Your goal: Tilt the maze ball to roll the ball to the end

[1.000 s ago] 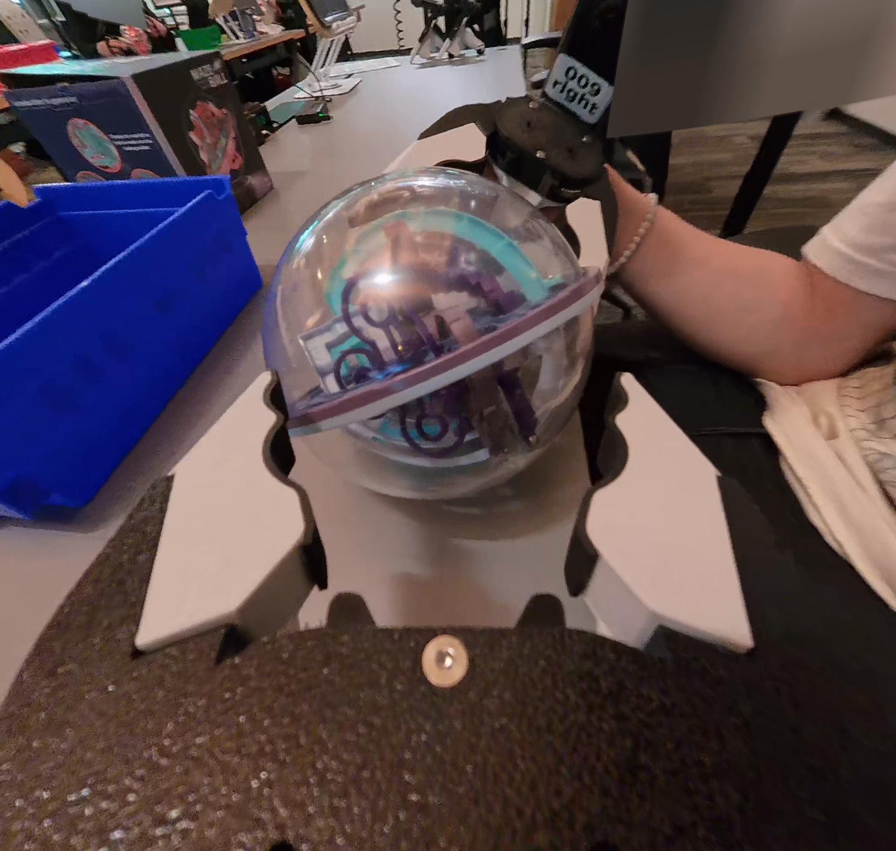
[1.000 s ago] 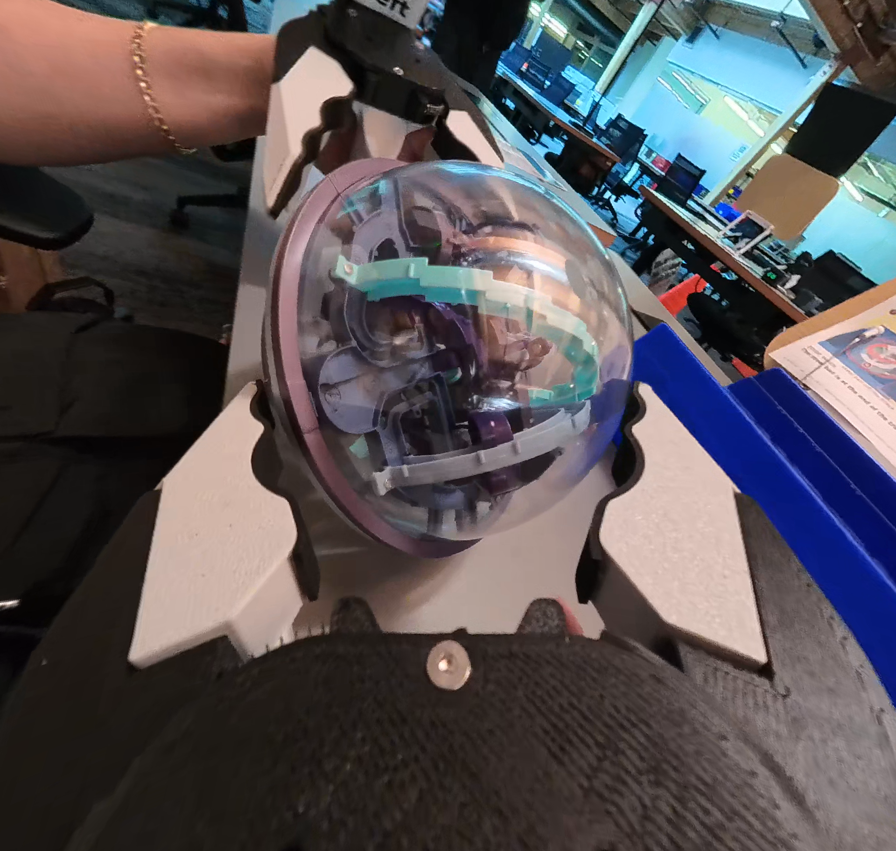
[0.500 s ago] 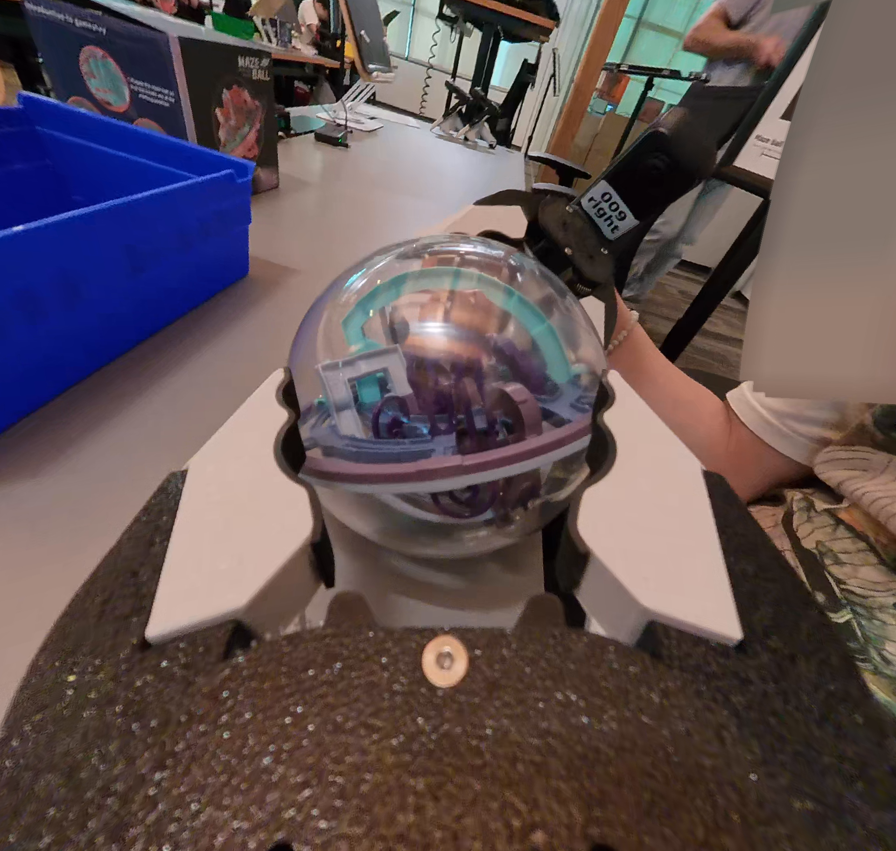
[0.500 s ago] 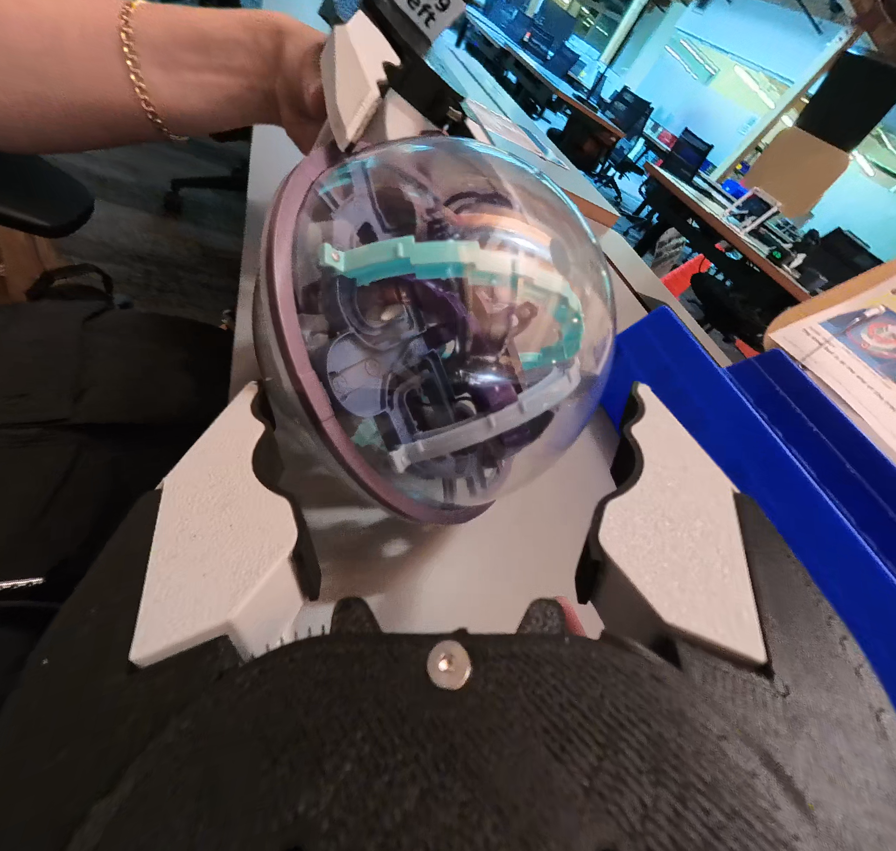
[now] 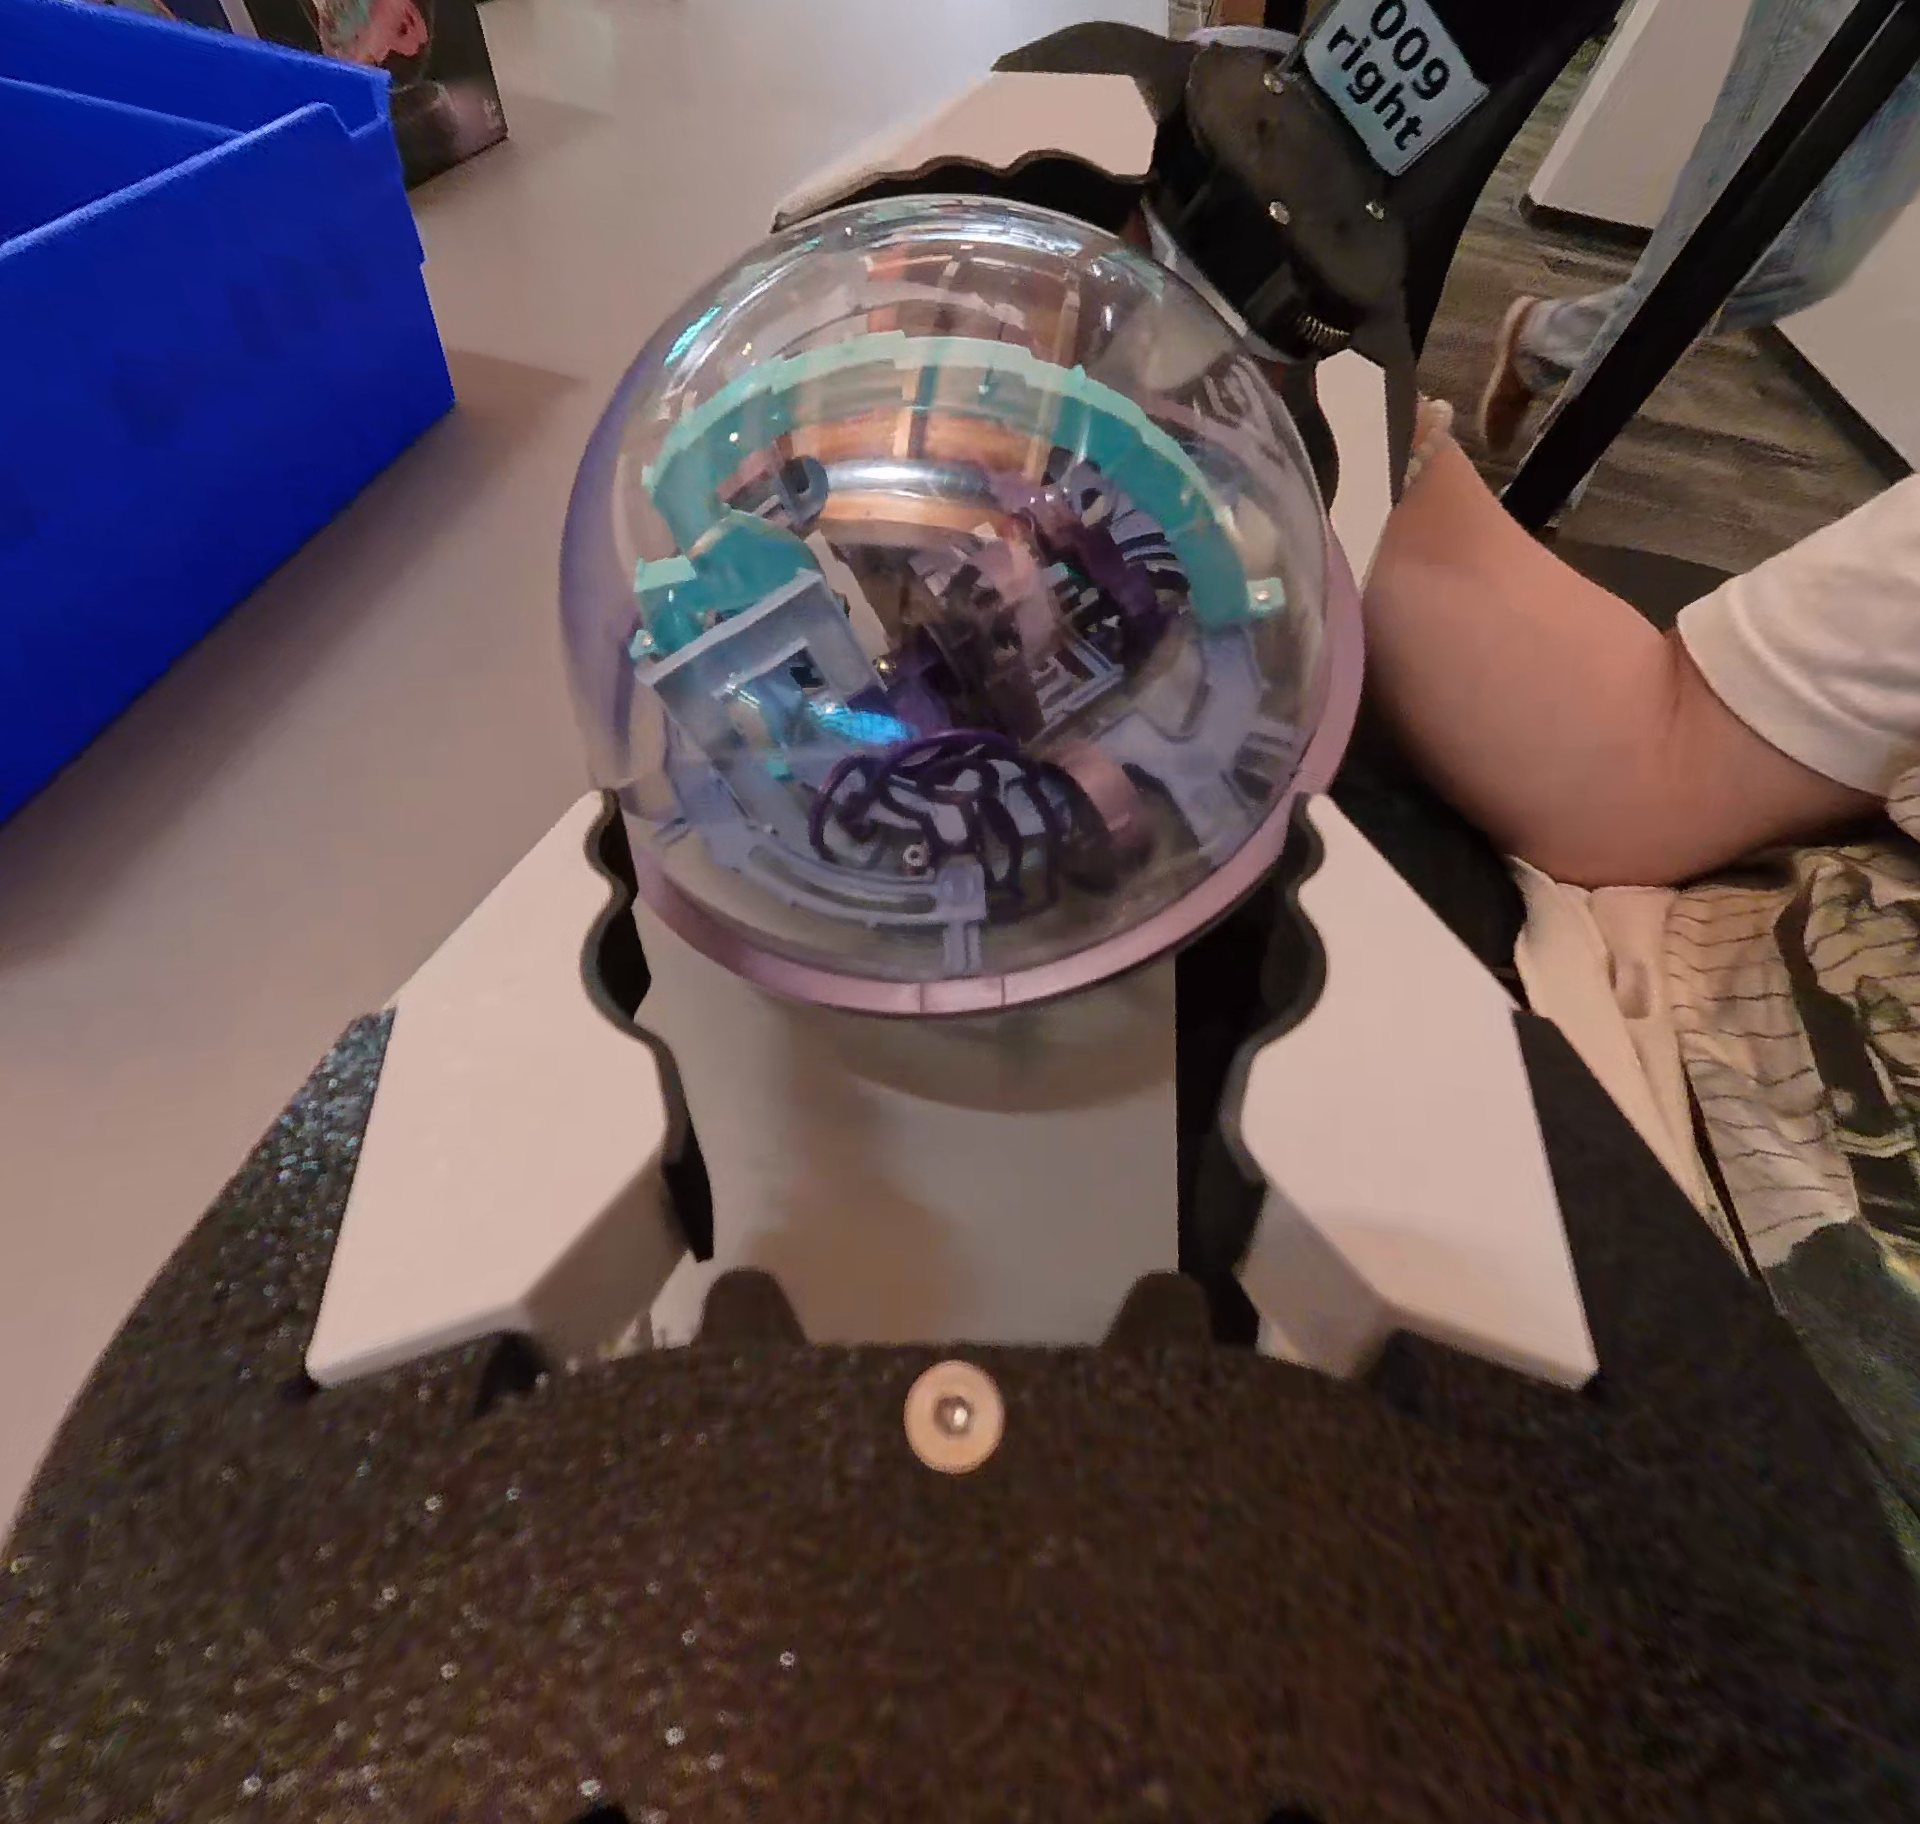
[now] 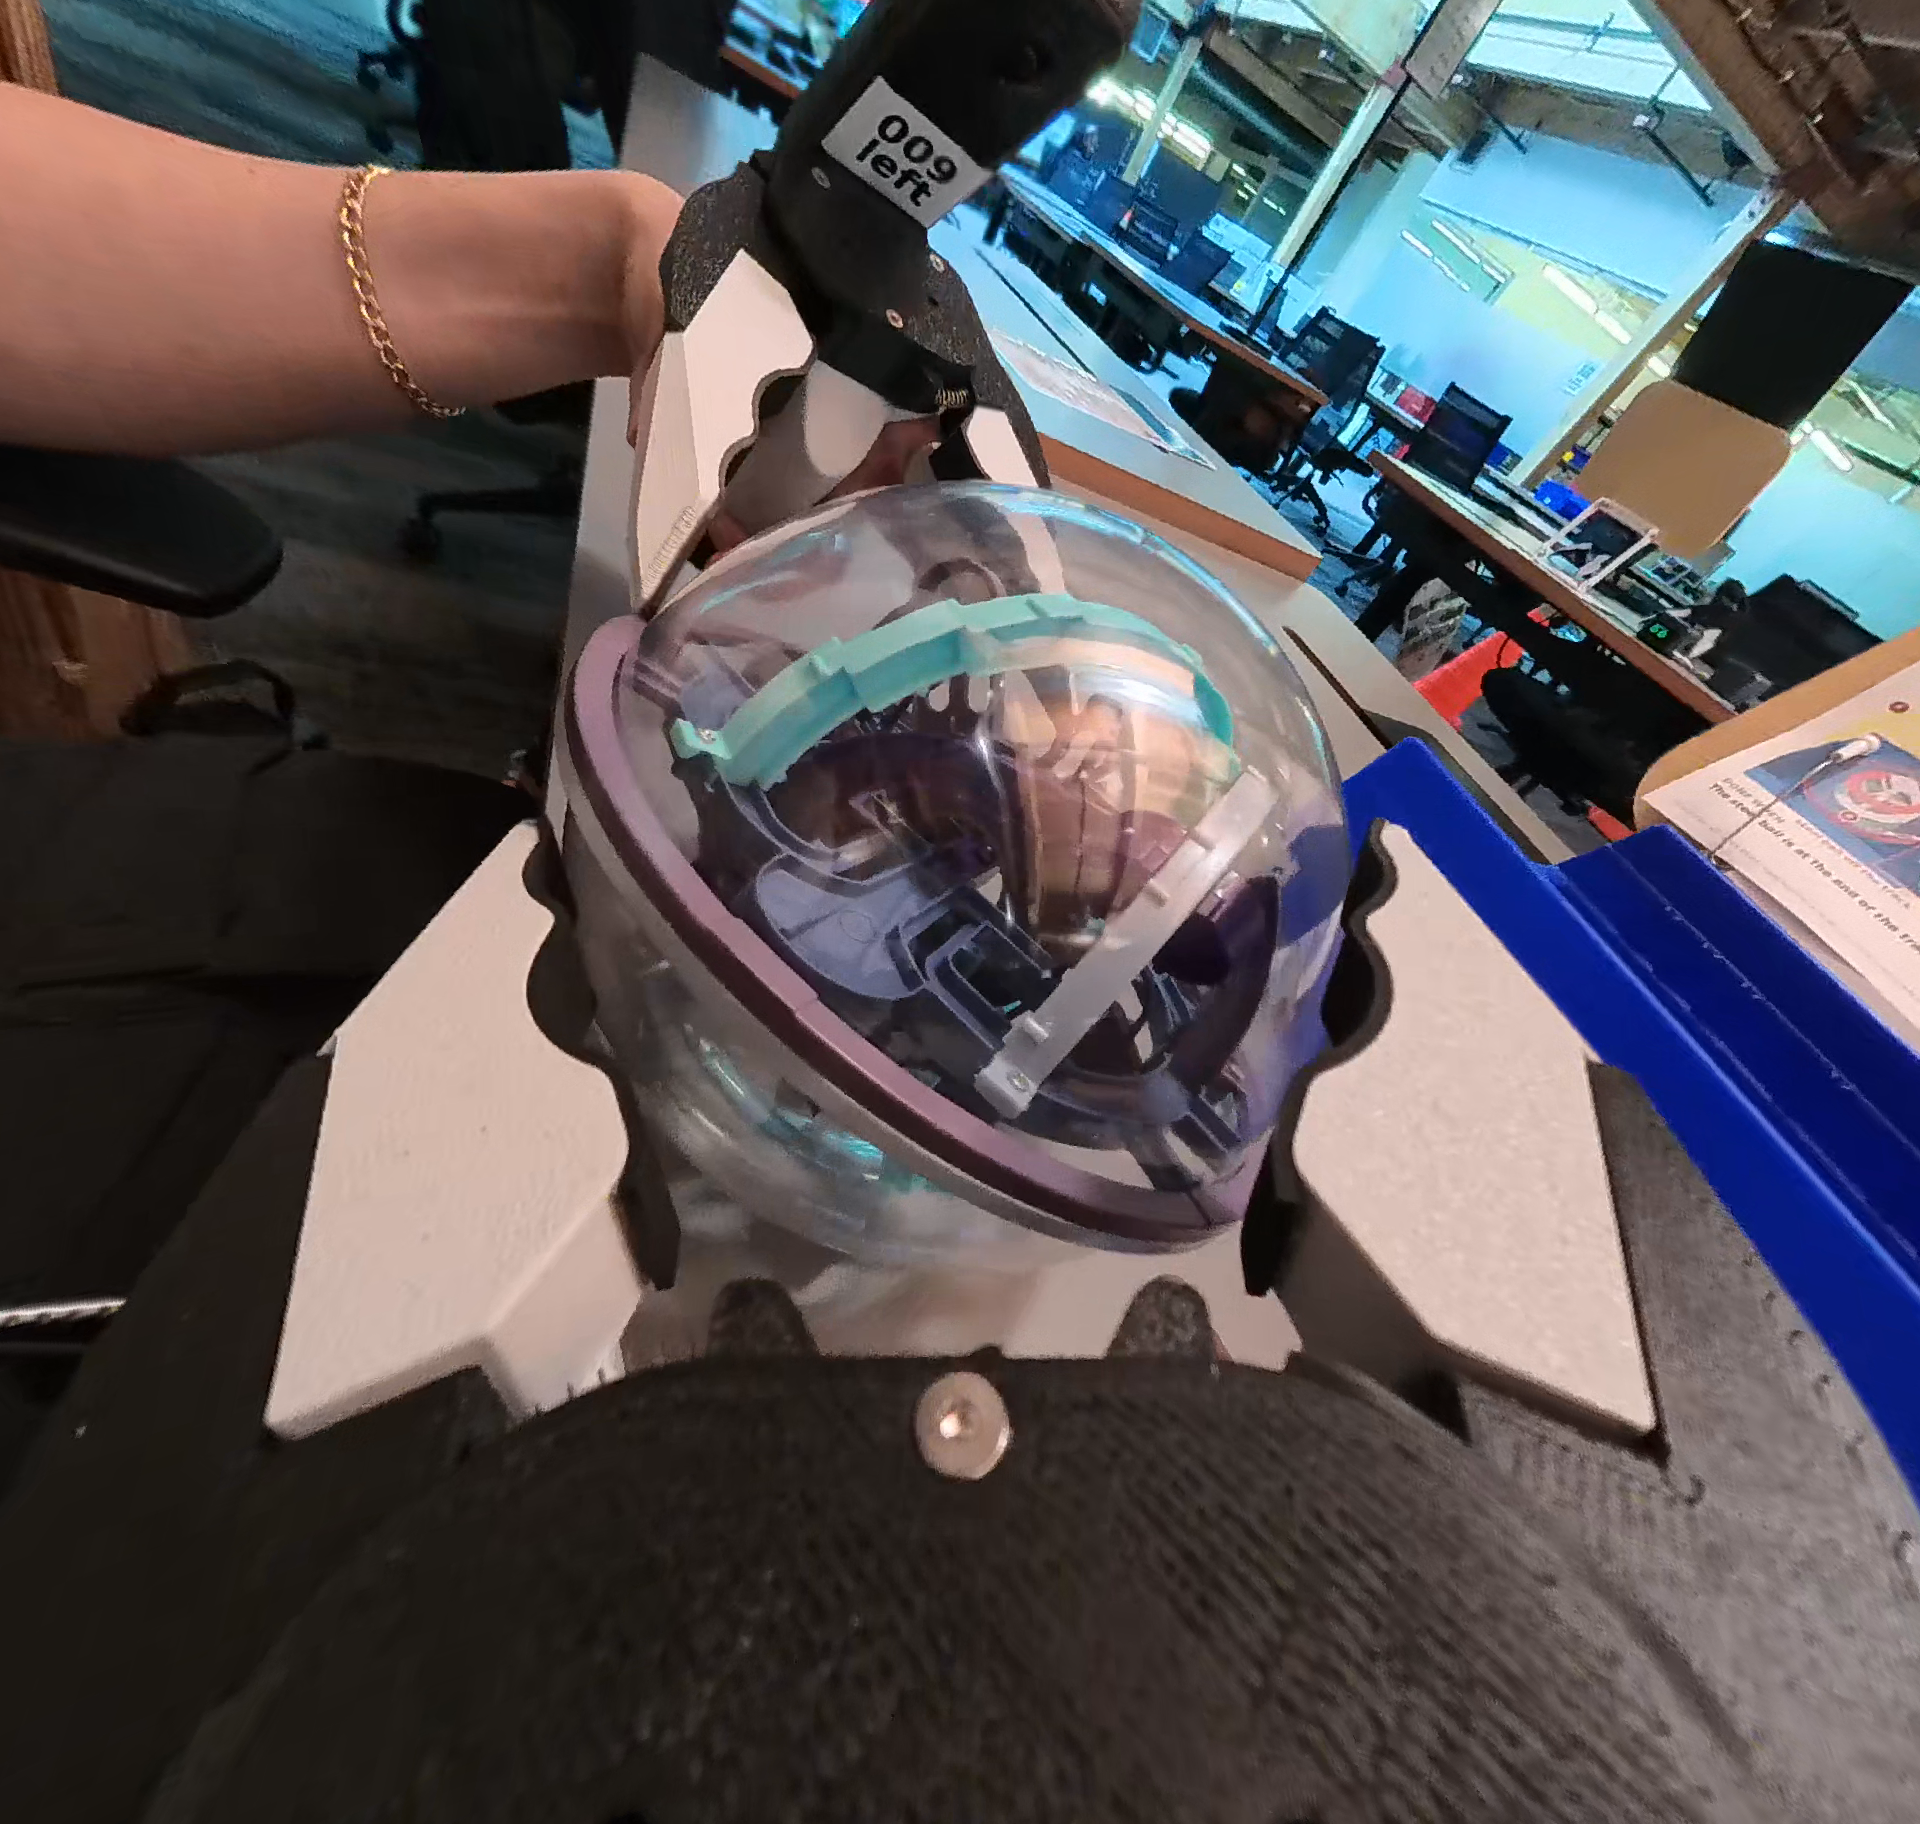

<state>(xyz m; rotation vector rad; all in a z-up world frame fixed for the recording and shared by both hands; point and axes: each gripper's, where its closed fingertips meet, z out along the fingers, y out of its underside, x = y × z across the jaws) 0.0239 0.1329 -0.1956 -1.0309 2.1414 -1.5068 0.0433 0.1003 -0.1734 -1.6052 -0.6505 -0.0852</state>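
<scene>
A blue bin (image 5: 197,403) sits at the left of the grey table (image 5: 312,839), with a dark printed box (image 5: 395,18) behind it; just to its right the clear maze ball (image 5: 951,590) is held up between the two tools, its purple seam tilted, teal and purple tracks showing inside. The left gripper (image 5: 951,870) has its wavy black pads (image 5: 613,901) pressed on the ball's lower sides; the right gripper (image 6: 951,943) clamps it from the opposite side, pads (image 6: 1356,943) against the shell. Farther right, the person's bare forearm (image 5: 1579,714) rests beside the ball.
</scene>
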